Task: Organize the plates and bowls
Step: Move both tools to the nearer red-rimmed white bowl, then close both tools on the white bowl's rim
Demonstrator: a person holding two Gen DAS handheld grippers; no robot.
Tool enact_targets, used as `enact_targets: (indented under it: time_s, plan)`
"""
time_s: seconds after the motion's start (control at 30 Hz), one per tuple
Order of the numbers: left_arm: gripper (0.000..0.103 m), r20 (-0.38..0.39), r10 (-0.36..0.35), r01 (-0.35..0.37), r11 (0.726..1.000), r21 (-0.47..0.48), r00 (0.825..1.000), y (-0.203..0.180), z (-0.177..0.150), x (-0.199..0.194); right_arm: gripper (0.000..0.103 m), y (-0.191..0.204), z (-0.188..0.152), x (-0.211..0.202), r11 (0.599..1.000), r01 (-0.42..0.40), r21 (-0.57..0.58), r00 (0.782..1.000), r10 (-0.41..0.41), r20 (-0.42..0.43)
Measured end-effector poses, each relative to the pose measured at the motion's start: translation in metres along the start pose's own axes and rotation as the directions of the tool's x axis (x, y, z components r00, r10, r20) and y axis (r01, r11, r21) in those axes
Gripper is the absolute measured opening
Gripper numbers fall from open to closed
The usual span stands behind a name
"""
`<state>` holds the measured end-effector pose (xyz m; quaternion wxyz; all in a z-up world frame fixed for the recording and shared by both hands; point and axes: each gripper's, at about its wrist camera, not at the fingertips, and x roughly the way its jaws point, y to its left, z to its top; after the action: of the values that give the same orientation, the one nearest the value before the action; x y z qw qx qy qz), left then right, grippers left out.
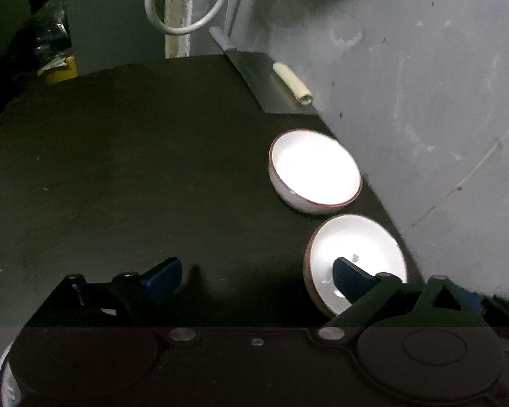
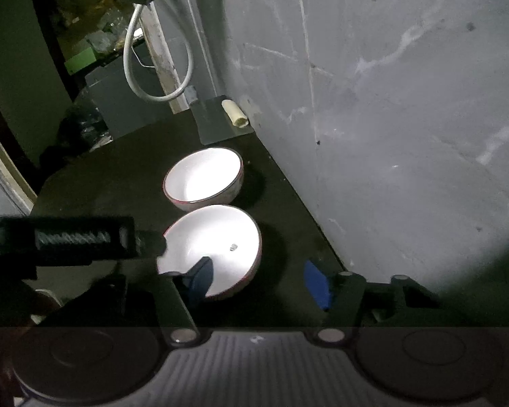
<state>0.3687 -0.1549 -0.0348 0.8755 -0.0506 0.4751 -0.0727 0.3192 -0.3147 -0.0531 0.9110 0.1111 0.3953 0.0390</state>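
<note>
Now, through your left wrist camera, your left gripper (image 1: 258,279) hangs over the dark matte tabletop (image 1: 125,169) with its blue-padded jaws spread wide and nothing between them; one blue fingertip (image 1: 347,273) shows in front of the near white bowl with a red-brown rim (image 1: 353,247), though you cannot tell whether it touches it, and the other pad sits over bare table. Just beyond that bowl, close to it along the wall side of the table, stands the far white bowl with a red-brown rim (image 1: 314,174), upright and empty. Farther back, a flat grey metal cleaver (image 1: 258,78) lies against the scuffed grey wall (image 1: 407,84), with a cream-coloured short tube (image 1: 293,83) resting on its blade, and a looped white cable (image 1: 186,17) hangs behind the table's far edge. Through your right wrist camera, your right gripper (image 2: 259,281) has its jaws partly spread, straddling the right side of the near bowl (image 2: 220,234): one blue finger (image 2: 200,276) lies inside the rim, the other outside to the right over the table (image 2: 101,186), and neither pad visibly presses the bowl wall. Your left gripper's dark body (image 2: 68,237) reaches in from the left edge, its tip at the near bowl's left rim. The far bowl (image 2: 203,178) sits just behind, nearly touching, with the cleaver (image 2: 213,122) and the tube (image 2: 234,112) beyond it by the wall (image 2: 390,101).
</note>
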Motion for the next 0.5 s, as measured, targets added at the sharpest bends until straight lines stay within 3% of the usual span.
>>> enact_targets:
  time_s: [0.13, 0.33, 0.37, 0.5]
  plan:
    - [0.081, -0.034, 0.006, -0.005, 1.0, 0.014, 0.999, -0.002, 0.003, 0.01, 0.05, -0.001, 0.002, 0.007, 1.0, 0.001, -0.004, 1.0, -0.001, -0.024]
    - [0.061, -0.068, -0.038, 0.038, 0.999, 0.0, 0.997, -0.003, 0.004, 0.015, 0.039, -0.001, 0.004, 0.014, 1.0, -0.012, 0.0, 0.999, 0.012, -0.051]
    - [0.054, -0.073, -0.054, 0.055, 0.999, -0.001, 0.996, -0.003, 0.004, 0.016, 0.037, -0.001, 0.004, 0.014, 1.0, -0.013, 0.0, 0.998, 0.013, -0.056]
    - [0.039, -0.083, -0.083, 0.083, 0.997, 0.004, 0.993, -0.01, 0.005, 0.018, 0.037, -0.002, 0.004, 0.018, 1.0, -0.015, 0.007, 0.997, 0.016, -0.07]
